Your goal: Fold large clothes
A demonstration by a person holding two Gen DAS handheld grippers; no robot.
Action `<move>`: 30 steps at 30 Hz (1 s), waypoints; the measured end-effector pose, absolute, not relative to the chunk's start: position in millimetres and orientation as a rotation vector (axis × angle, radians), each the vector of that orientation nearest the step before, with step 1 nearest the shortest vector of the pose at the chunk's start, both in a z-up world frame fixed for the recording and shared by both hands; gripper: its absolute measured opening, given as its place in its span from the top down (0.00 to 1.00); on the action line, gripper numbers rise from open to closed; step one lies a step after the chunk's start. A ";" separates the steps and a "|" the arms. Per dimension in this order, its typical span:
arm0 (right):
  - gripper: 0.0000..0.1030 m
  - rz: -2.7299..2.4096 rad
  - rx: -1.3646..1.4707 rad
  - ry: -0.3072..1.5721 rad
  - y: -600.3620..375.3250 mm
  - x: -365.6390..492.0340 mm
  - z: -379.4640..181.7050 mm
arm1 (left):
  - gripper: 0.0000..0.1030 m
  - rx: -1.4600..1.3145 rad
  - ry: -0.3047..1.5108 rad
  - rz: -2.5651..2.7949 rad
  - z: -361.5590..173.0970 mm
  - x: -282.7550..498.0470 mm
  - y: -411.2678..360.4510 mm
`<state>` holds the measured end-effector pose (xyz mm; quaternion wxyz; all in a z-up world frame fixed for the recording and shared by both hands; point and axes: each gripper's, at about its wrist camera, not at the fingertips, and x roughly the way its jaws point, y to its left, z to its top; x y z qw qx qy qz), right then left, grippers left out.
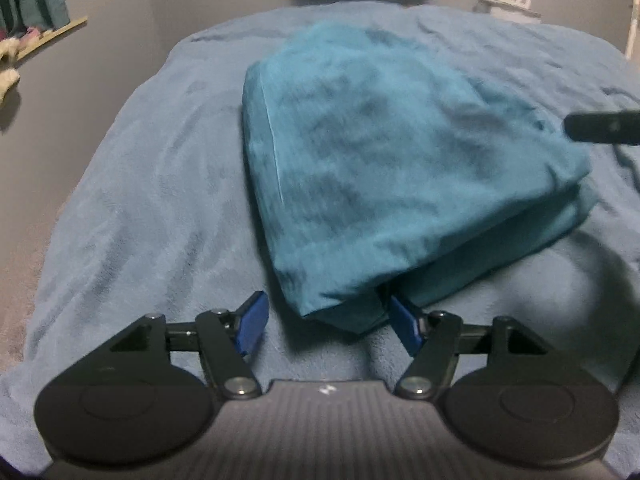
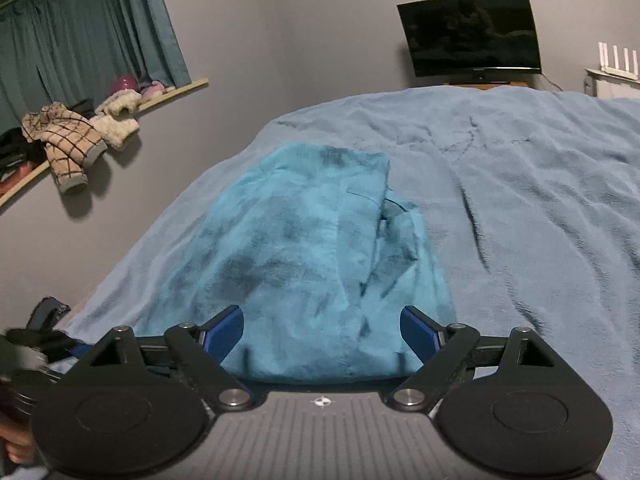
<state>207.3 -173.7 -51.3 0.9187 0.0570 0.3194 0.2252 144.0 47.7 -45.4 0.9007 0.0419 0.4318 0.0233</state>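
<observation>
A teal fleece garment (image 1: 380, 168) lies folded in layers on the blue bed cover (image 1: 140, 200). My left gripper (image 1: 328, 324) is open and empty, its blue fingers spread at the garment's near corner. In the right wrist view the same garment (image 2: 304, 248) stretches away in front of my right gripper (image 2: 322, 334), which is open and empty with the near hem between its blue fingers. A dark part of the right gripper (image 1: 600, 128) shows at the right edge of the left wrist view.
The bed cover (image 2: 520, 200) extends wide to the right. A black television (image 2: 472, 36) stands beyond the bed's far end. A window ledge (image 2: 100, 120) on the left wall carries clothes under teal curtains (image 2: 80, 36). A white router (image 2: 616, 64) sits far right.
</observation>
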 end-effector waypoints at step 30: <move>0.04 0.342 -0.068 0.788 -176.1 244.3 -102.6 | 0.61 0.655 0.958 -0.230 -50.0 111.2 9.8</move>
